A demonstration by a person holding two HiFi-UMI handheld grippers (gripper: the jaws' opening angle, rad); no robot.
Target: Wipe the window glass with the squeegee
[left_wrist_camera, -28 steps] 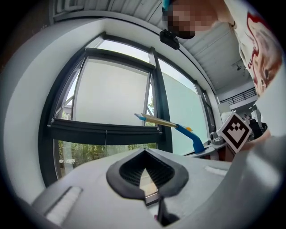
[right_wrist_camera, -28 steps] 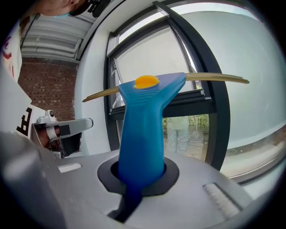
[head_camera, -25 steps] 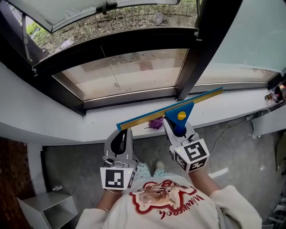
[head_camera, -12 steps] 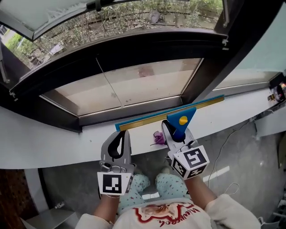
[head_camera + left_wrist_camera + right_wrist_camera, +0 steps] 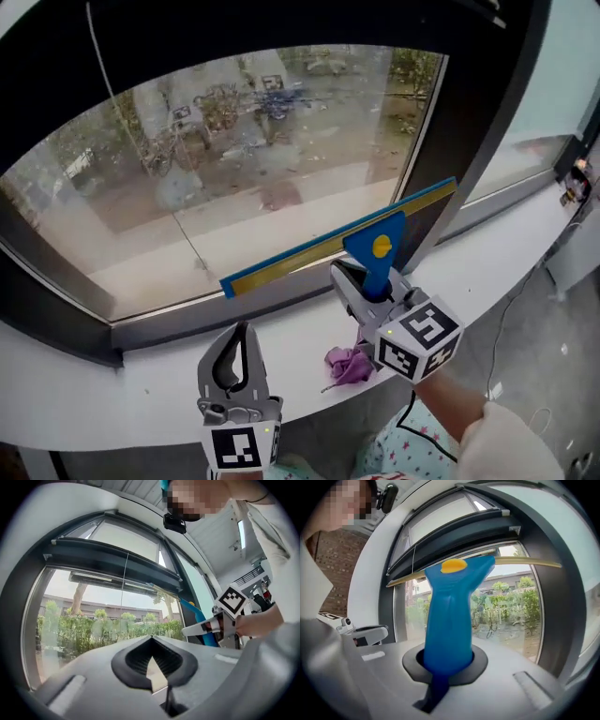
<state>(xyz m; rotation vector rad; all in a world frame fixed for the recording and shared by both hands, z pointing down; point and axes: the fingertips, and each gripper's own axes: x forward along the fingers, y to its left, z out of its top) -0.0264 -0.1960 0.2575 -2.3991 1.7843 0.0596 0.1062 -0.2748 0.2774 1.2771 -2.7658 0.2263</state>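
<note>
Window glass [image 5: 234,159] fills the wall ahead. Low over the sill [image 5: 112,403], the left gripper [image 5: 242,333] has its jaws pressed together on nothing. The right gripper [image 5: 367,286] clamps the squeegee [image 5: 380,234] by its handle. The blade runs crosswise just above that claw, near the pane's bottom edge.

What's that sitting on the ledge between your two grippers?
A small crumpled purple thing, maybe a cloth, lies on the white sill between the left gripper and the right gripper, nearer the right one. The head view shows it.
</note>
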